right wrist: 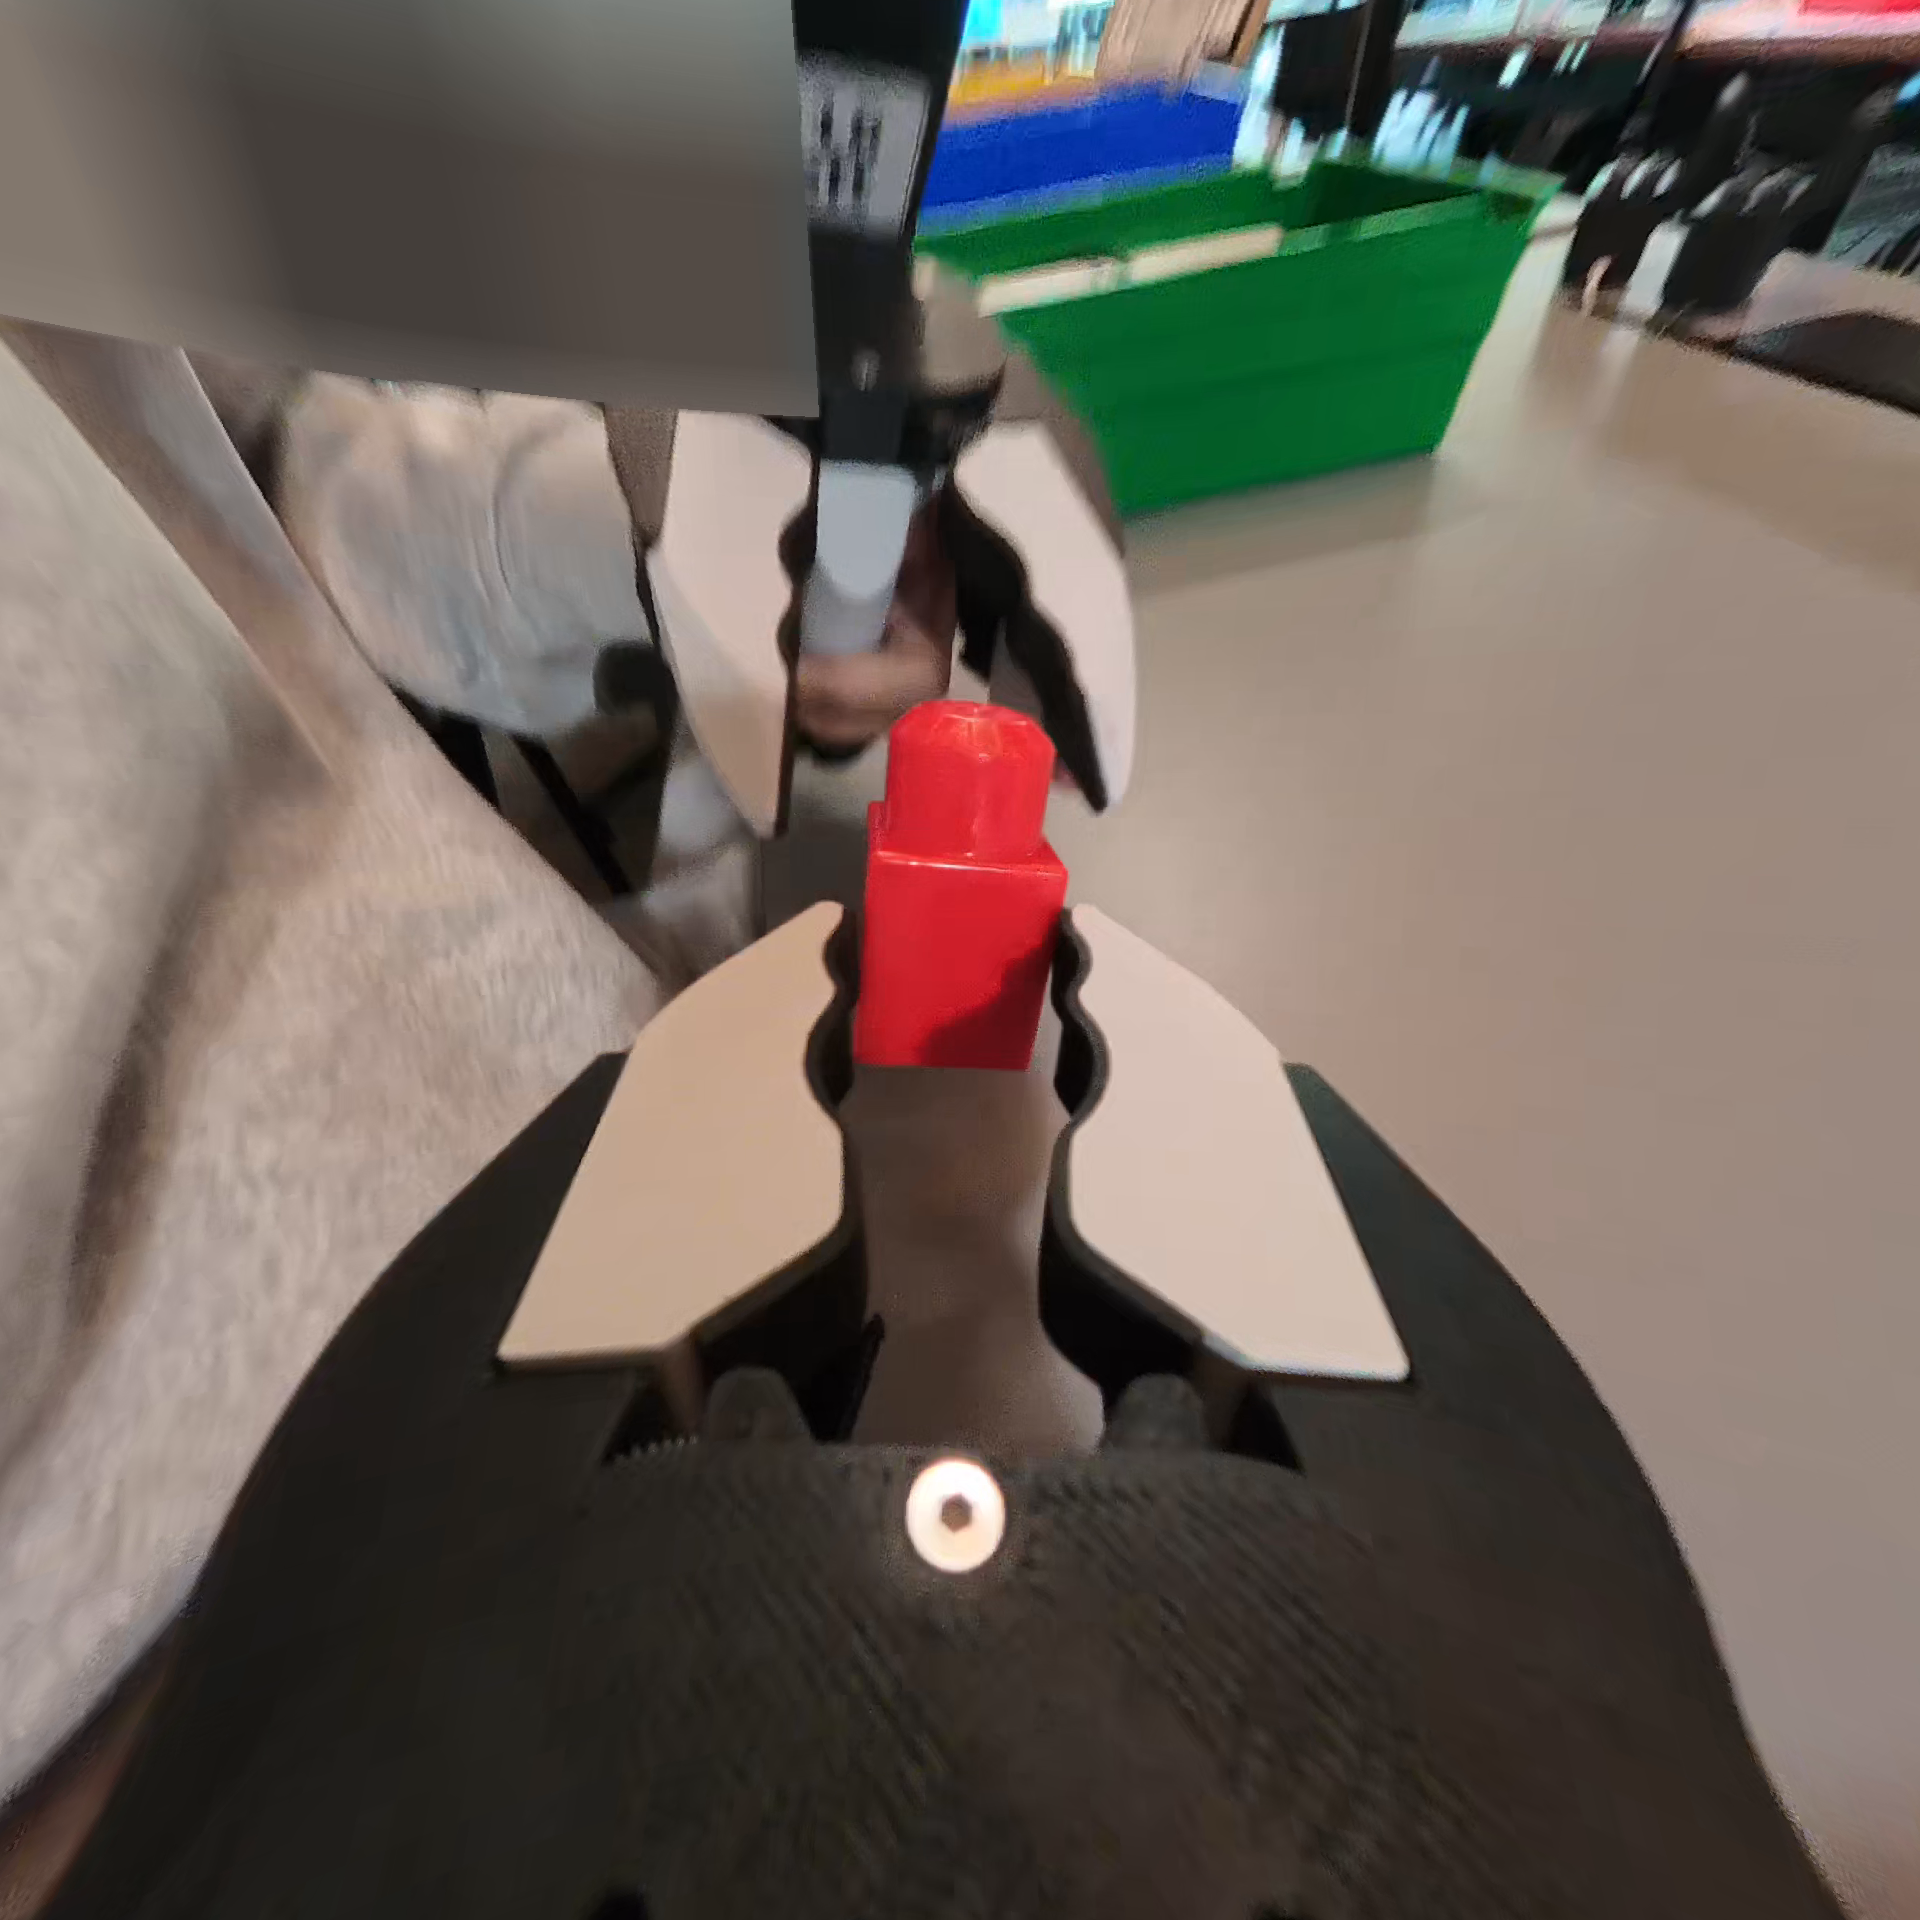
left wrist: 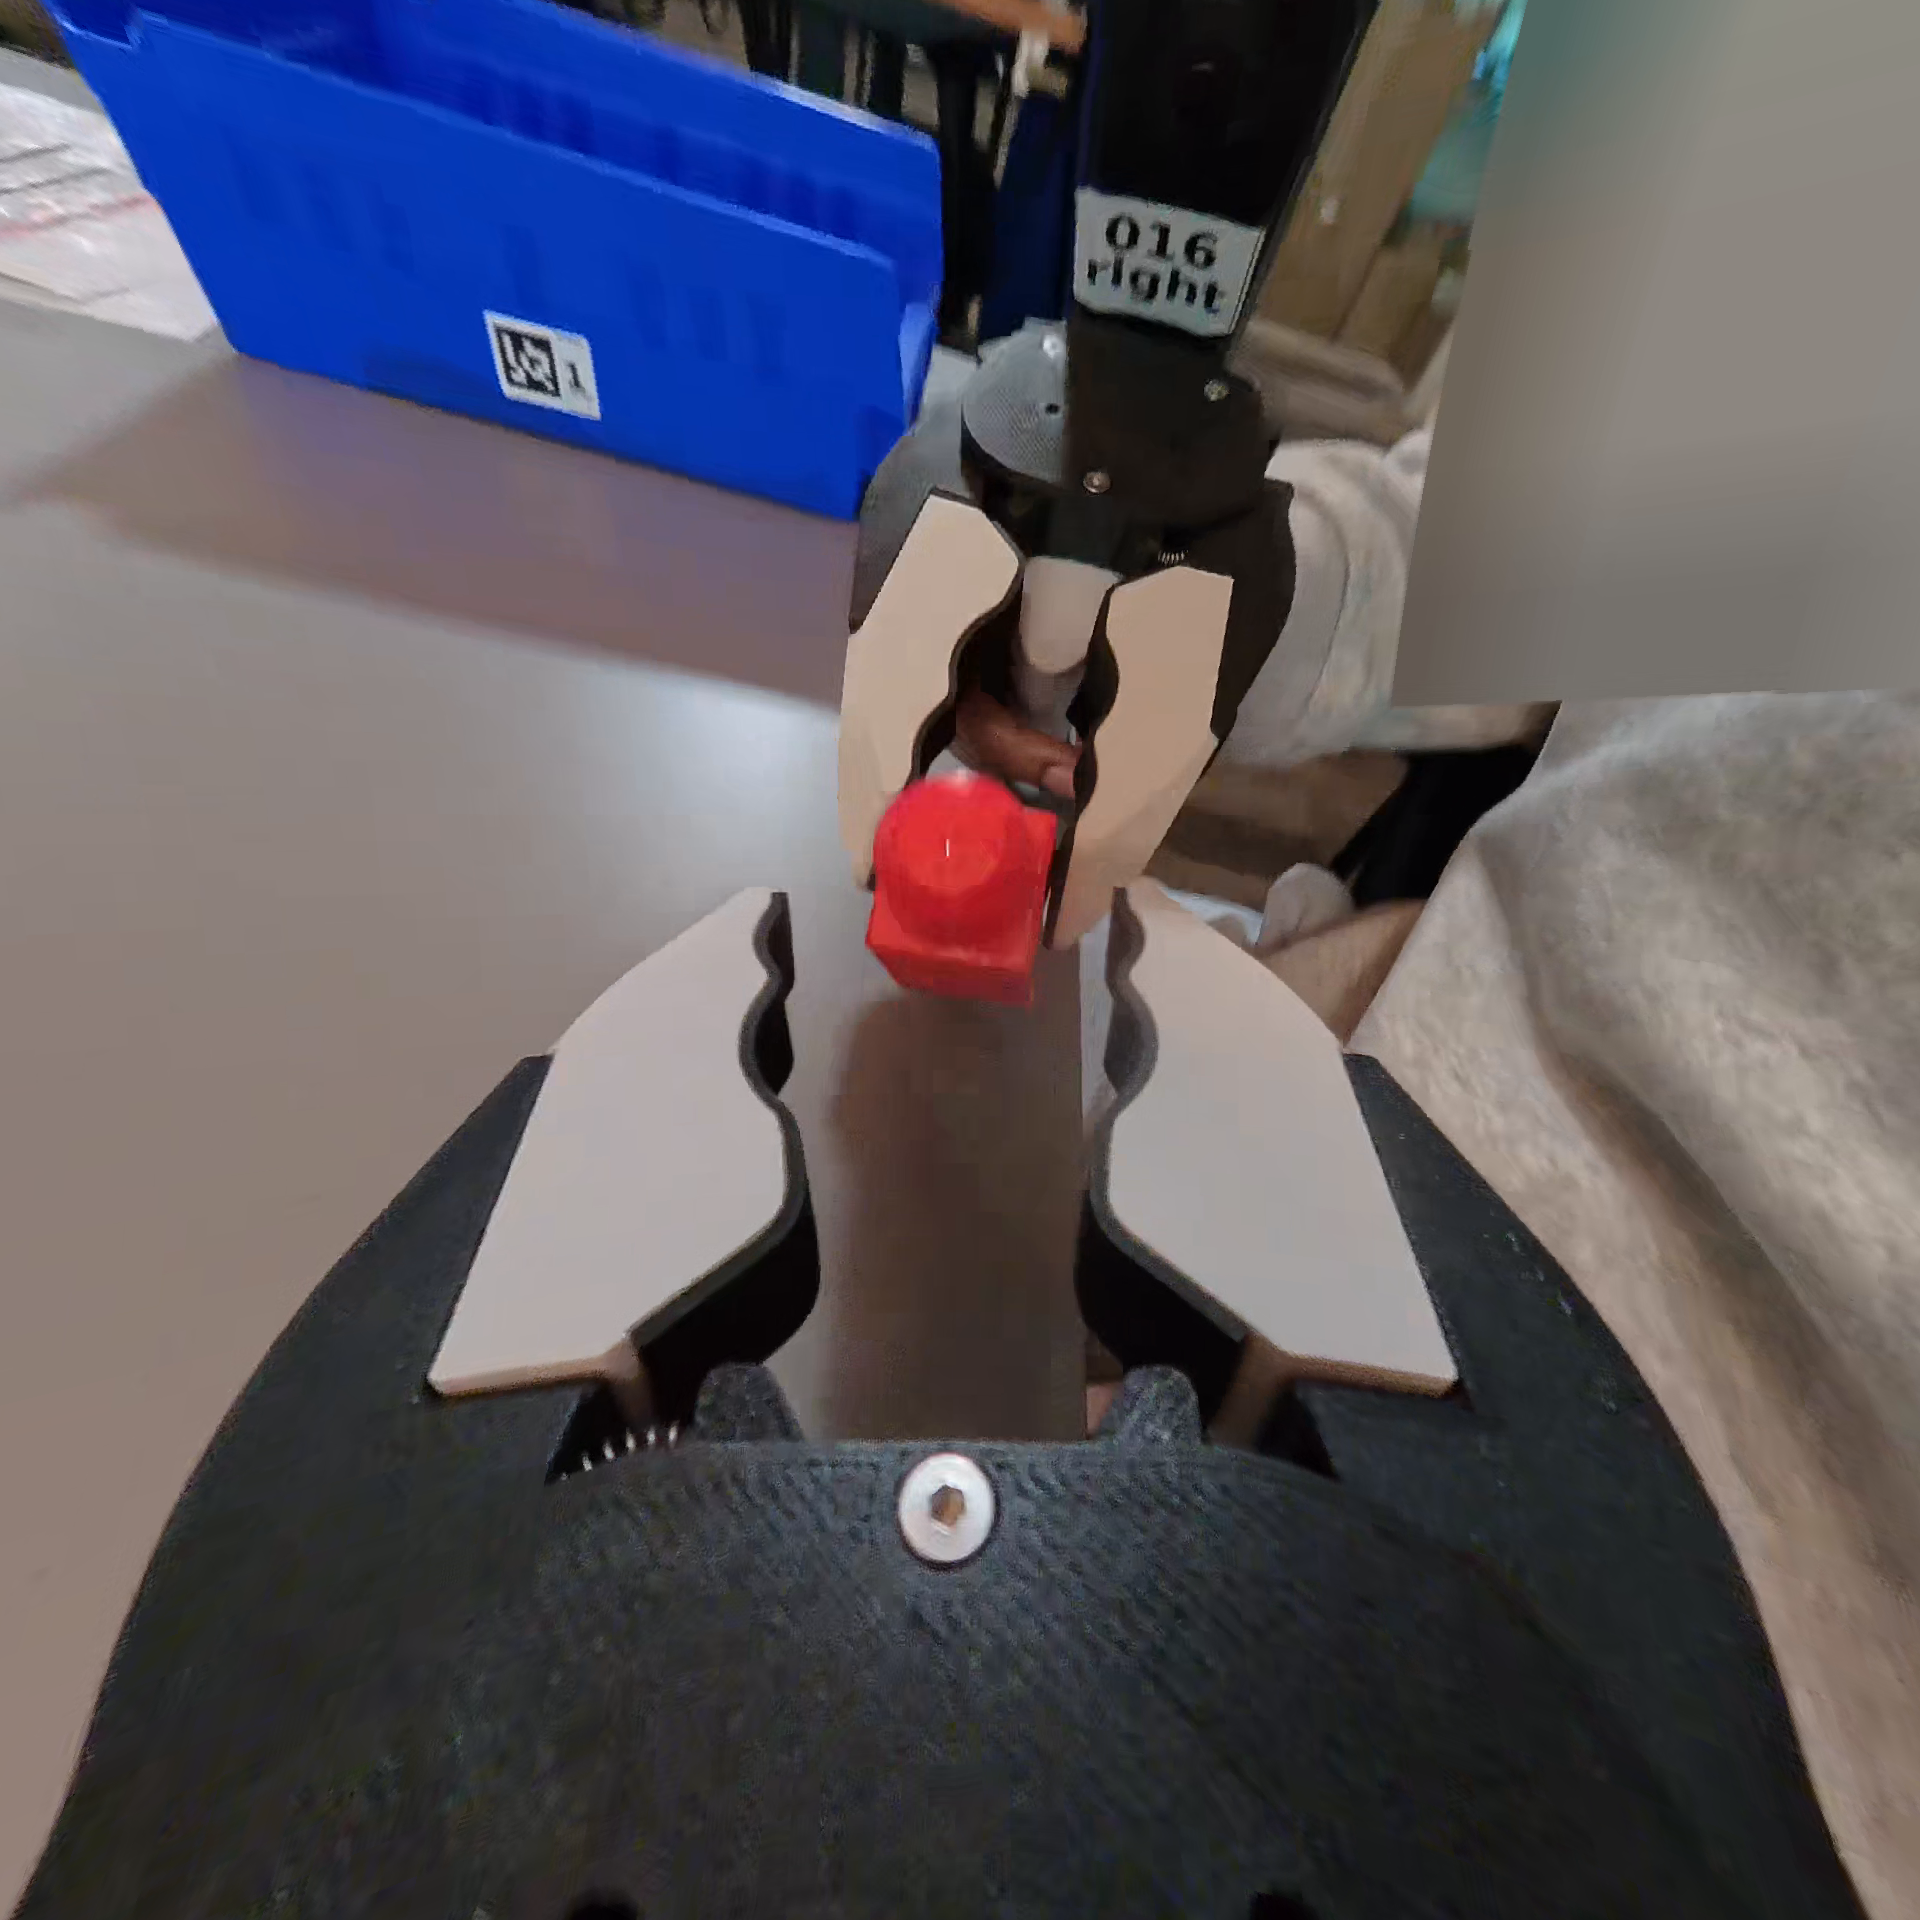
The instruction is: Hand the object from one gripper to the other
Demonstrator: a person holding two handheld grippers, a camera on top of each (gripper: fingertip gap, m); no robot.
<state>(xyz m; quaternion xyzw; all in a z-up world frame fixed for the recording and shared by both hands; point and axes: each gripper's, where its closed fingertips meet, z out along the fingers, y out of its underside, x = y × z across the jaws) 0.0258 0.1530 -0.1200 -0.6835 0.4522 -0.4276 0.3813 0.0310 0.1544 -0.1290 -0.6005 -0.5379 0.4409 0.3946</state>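
A red toy brick point(right wrist: 956, 945) with one round stud on top is clamped between my right gripper's fingertips point(right wrist: 951, 961), stud pointing away from it. In the left wrist view the same brick point(left wrist: 956, 894) shows stud-first, held by the right gripper point(left wrist: 961, 883) facing me. My left gripper point(left wrist: 948, 920) is open, its jaws wide apart, with the brick just beyond its fingertips and not touching them. In the right wrist view the left gripper point(right wrist: 935, 800) is open just behind the stud, above the table point(right wrist: 1507, 831).
A blue bin point(left wrist: 540, 229) with a square tag stands at the back left of the table point(left wrist: 312, 831). A green bin point(right wrist: 1268, 332) stands at the back right in the right wrist view. A person's grey sleeve point(left wrist: 1662, 1091) lies along the table's near edge. The grippers are tip to tip, or close to it.
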